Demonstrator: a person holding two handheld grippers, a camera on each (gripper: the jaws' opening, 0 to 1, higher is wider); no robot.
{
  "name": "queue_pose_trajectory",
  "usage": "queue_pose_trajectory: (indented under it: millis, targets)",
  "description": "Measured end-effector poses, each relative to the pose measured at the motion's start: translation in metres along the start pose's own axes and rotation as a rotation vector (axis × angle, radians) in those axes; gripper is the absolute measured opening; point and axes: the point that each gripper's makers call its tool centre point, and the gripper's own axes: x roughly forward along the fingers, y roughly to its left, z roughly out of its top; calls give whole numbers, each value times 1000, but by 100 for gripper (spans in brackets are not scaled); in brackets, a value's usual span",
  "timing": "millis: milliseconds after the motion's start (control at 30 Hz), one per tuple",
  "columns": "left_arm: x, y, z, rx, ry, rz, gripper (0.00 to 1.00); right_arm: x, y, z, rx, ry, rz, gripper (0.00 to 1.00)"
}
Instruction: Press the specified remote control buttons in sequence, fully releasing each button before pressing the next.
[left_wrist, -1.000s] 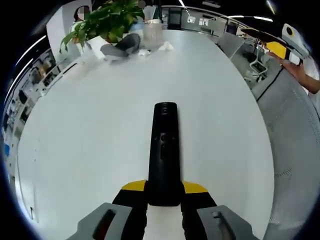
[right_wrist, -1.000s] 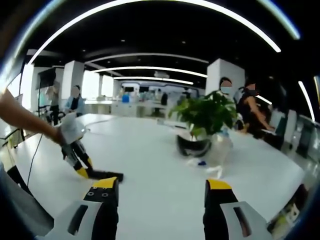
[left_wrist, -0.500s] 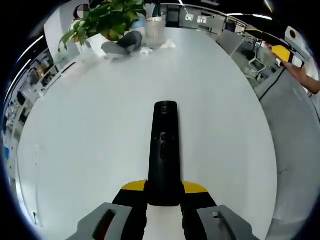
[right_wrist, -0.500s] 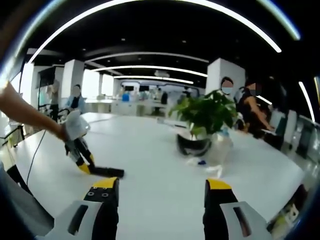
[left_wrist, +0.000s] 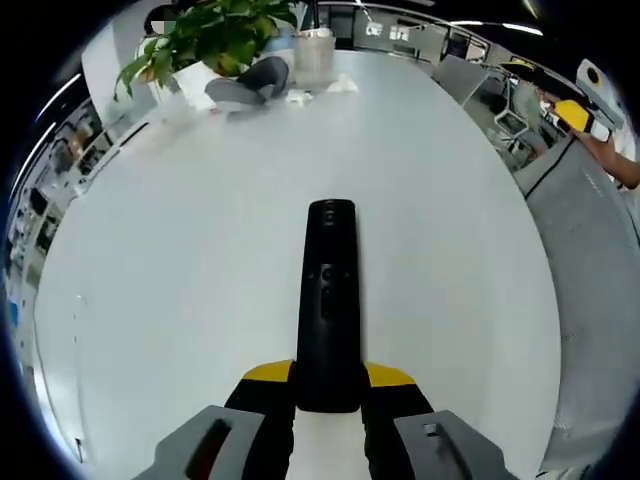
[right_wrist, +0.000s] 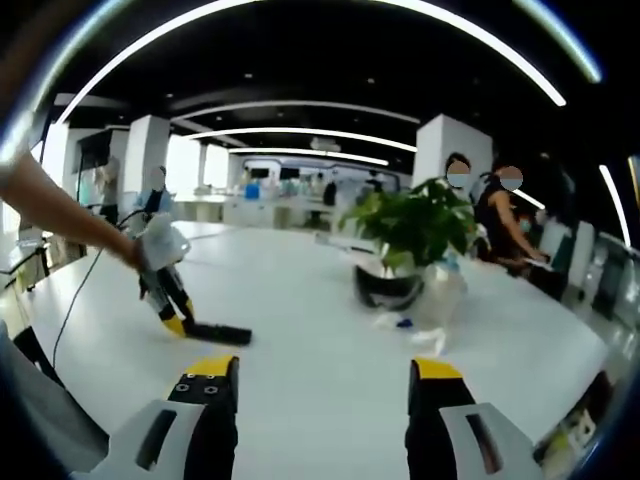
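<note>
Black remote control: near end clamped between the yellow-tipped jaws of the left gripper, pointing straight away from it over the white table
Left gripper seen from the right gripper view: off to the left, gripping the remote control's end
Right gripper: jaws spread wide, nothing between them, above the table
Potted plant: beyond the right gripper, slightly right
Dark helmet-like object: at the plant's base
</note>
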Motion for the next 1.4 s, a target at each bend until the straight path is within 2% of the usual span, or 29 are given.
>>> queue_pose_trajectory:
  millis: [633, 867, 1400]
  targets:
    - [1, 21, 3, 39, 52, -21, 24, 1, 1, 0, 0, 1, 3, 67]
    - [2, 29, 4, 77, 104, -35, 24, 1, 1, 0, -1, 4, 3, 67]
    - [3, 50, 6, 97, 150, -40, 24, 0, -1, 1, 2, -4, -8, 67]
